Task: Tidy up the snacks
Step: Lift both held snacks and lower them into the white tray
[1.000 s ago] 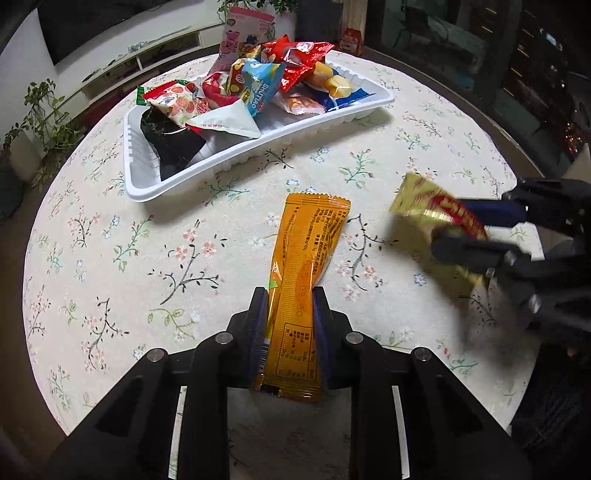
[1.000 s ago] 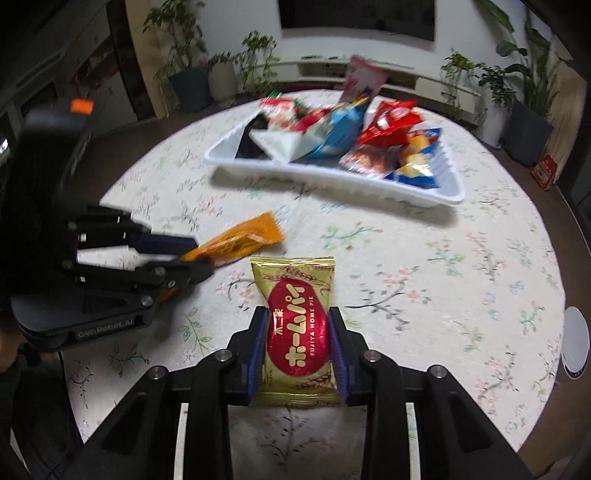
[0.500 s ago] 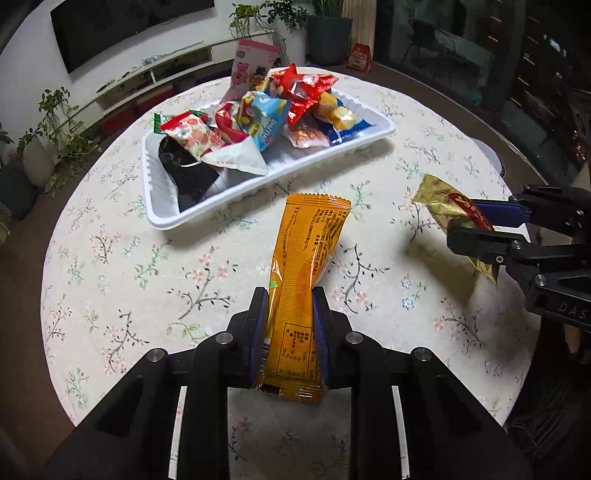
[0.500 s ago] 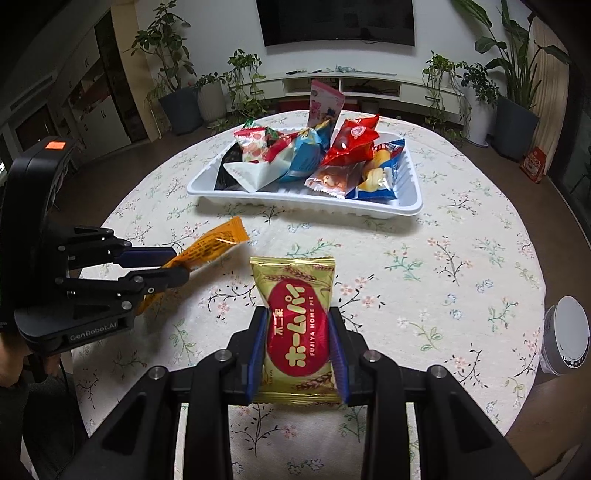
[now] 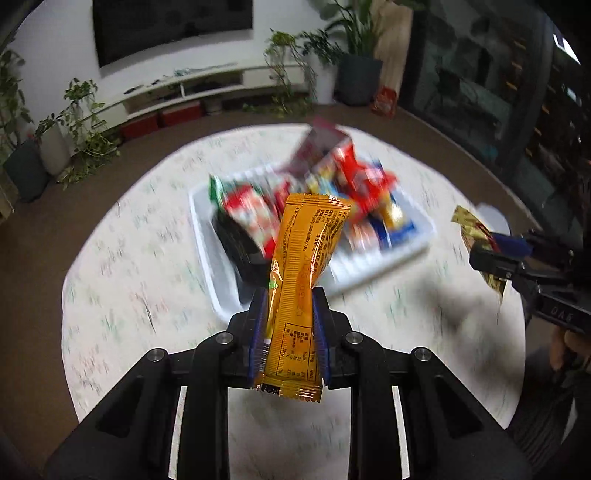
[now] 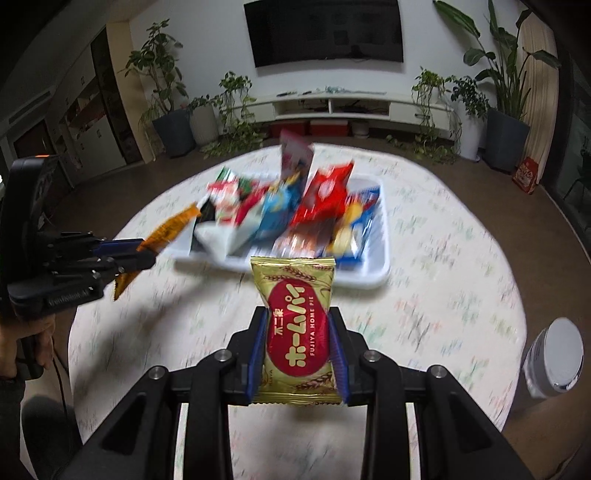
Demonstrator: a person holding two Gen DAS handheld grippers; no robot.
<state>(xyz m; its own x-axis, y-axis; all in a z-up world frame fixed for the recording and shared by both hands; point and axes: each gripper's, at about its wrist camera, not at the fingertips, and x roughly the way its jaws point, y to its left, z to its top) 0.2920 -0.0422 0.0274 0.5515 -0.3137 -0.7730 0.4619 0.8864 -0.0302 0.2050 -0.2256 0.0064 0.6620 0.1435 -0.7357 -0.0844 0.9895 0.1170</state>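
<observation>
Both packets have risen well clear of the round table (image 6: 443,266) since a moment ago, our left gripper (image 5: 288,332) clamped on the orange stick packet (image 5: 306,273) and our right gripper (image 6: 297,343) on the gold pie packet (image 6: 295,325), so we judge the white tray (image 6: 380,269) drop is next.

A big black TV (image 6: 327,31) hangs on the white wall. Green plants (image 6: 162,70) stand in pots on the floor. A white tub (image 6: 556,356) sits at the table's right edge.
</observation>
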